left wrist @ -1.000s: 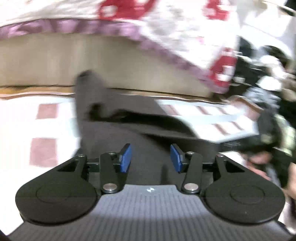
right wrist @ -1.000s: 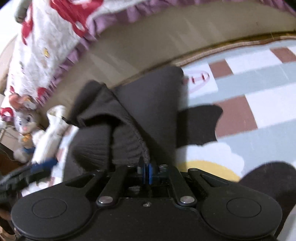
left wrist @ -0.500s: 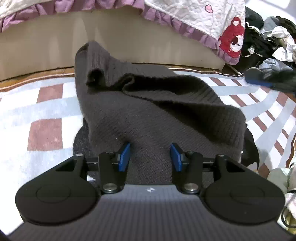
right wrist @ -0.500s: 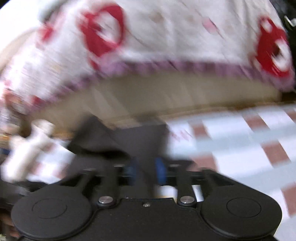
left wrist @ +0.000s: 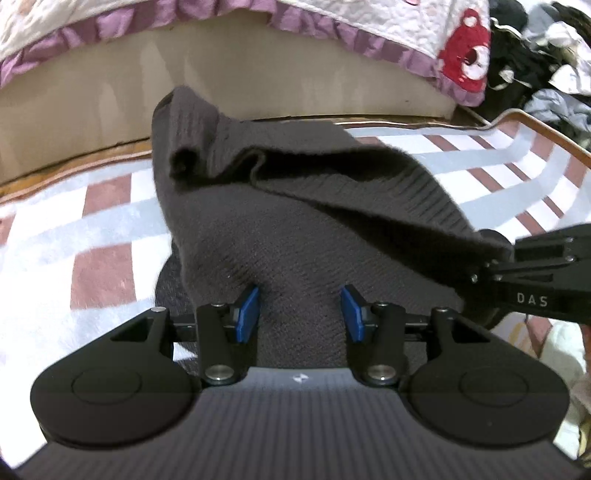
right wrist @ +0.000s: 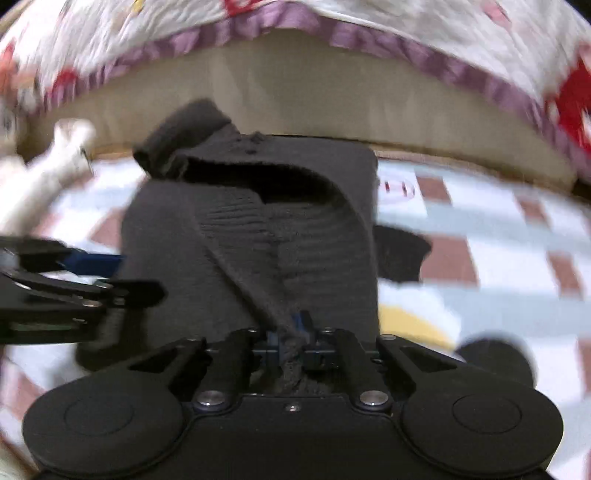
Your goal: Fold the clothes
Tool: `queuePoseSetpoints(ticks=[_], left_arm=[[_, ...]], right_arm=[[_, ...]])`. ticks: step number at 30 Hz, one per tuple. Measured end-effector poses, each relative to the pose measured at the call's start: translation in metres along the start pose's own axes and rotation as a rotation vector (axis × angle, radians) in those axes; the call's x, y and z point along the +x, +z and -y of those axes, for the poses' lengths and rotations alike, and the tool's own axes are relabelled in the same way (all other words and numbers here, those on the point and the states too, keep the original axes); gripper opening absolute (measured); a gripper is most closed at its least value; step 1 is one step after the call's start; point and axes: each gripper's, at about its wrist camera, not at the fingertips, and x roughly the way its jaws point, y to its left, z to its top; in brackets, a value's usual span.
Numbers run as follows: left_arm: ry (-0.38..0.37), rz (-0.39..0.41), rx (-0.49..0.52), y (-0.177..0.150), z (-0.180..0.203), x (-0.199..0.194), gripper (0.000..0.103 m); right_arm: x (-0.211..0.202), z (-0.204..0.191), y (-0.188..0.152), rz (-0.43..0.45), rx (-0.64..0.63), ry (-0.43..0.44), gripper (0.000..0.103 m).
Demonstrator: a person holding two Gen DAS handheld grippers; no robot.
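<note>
A dark grey knitted sweater [left wrist: 295,229] lies partly folded on the checked rug, its far corner bunched up near the bed base. My left gripper [left wrist: 300,310] is open, its blue pads either side of the near edge of the knit. My right gripper [right wrist: 291,338] is shut on a ribbed edge of the sweater [right wrist: 258,236] and holds that edge lifted. In the left wrist view the right gripper [left wrist: 495,258] enters from the right, pinching the raised edge. In the right wrist view the left gripper [right wrist: 99,275] shows at the left, beside the sweater.
The rug [left wrist: 96,229] has white, pale blue and reddish-brown squares. A bed base [left wrist: 110,85] with a purple-frilled quilt [left wrist: 369,22] runs along the far side. A pile of clothes [left wrist: 546,55] sits at the far right. A white plush toy [right wrist: 48,166] lies at the left.
The right gripper has swung back over the sweater with the ribbed edge still pinched and now appears in the left wrist view. The left gripper stayed open and steadied at the near edge.
</note>
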Motion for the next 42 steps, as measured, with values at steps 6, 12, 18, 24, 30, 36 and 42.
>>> queuePoseSetpoints(ticks=[6, 12, 18, 24, 30, 36, 42], left_arm=[[-0.029, 0.078, -0.082, 0.033, -0.027, -0.022, 0.058], [0.065, 0.086, -0.102, 0.069, -0.063, 0.012, 0.067], [-0.002, 0.034, -0.157, 0.102, -0.073, 0.059, 0.009], [0.067, 0.084, 0.072, 0.168, -0.026, 0.070, 0.009], [0.054, 0.119, 0.181, 0.230, 0.014, 0.093, 0.009], [-0.058, 0.050, 0.215, 0.209, 0.041, 0.147, 0.014], [-0.120, 0.014, 0.169, 0.160, 0.045, 0.136, 0.045]], right_arm=[[0.007, 0.072, -0.004, -0.103, 0.409, 0.215, 0.006], [0.024, 0.084, -0.005, -0.164, 0.516, 0.296, 0.008], [0.026, 0.081, -0.001, -0.157, 0.468, 0.303, 0.010], [0.027, 0.085, 0.002, -0.158, 0.375, 0.352, 0.010], [0.019, 0.101, 0.003, -0.176, 0.345, 0.416, 0.009], [0.021, 0.124, -0.001, -0.231, 0.351, 0.394, 0.010], [0.012, 0.122, 0.009, -0.145, 0.345, 0.434, 0.053]])
